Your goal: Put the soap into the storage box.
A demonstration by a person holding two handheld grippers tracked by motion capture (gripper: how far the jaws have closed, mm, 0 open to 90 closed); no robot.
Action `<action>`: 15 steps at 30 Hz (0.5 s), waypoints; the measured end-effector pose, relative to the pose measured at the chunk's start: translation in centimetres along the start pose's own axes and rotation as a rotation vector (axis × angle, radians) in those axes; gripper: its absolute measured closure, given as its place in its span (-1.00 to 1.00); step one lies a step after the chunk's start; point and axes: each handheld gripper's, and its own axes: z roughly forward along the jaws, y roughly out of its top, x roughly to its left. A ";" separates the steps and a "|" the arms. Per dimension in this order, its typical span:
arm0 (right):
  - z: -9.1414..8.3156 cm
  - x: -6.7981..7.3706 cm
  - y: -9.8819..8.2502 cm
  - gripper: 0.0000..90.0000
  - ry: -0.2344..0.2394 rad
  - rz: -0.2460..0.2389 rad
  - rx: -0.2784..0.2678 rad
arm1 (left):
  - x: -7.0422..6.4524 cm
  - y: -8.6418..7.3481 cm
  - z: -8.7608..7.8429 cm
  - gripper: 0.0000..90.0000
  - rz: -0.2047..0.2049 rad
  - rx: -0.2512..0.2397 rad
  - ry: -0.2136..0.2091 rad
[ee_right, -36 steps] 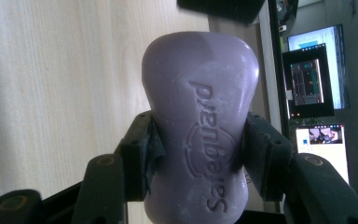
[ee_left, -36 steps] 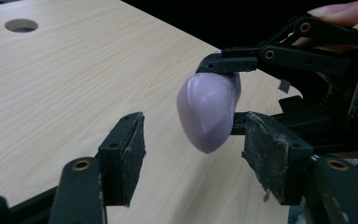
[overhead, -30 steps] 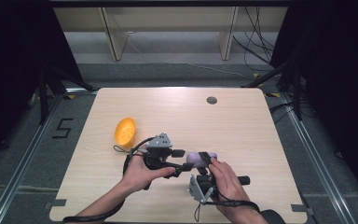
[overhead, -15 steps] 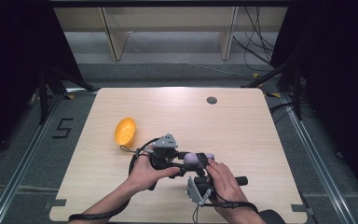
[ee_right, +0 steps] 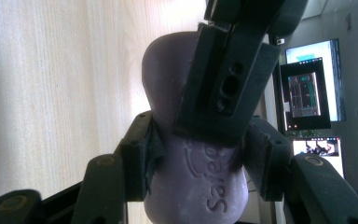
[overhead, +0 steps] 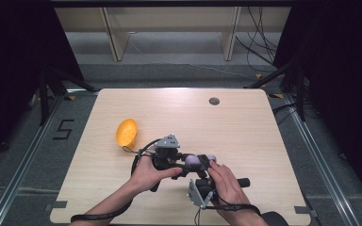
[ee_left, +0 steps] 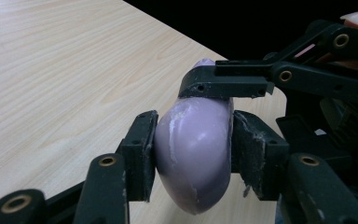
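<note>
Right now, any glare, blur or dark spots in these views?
High view: even light, surroundings black. Left gripper view: purple soap bar sharp, far table soft. Right gripper view: backlit, tabletop washed out, soap dim, its embossed lettering legible.

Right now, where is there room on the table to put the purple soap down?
The light wooden table is bare on its right half and along the far edge by the small dark round hole. It is crowded near the front middle, where both grippers clamp the purple soap bar, and the orange oval bowl sits left.
</note>
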 end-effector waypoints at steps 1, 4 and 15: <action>0.0 0.0 0.0 0.11 -0.001 0.000 -0.001 | 0.0 0.0 0.0 0.14 0.000 0.000 0.000; 0.0 0.1 0.0 0.11 0.002 0.018 0.000 | 0.1 0.0 -0.1 0.16 -0.014 0.000 -0.006; 0.0 0.0 -0.1 0.11 0.001 -0.031 0.009 | 0.3 -0.1 -0.6 0.30 -0.065 -0.024 -0.058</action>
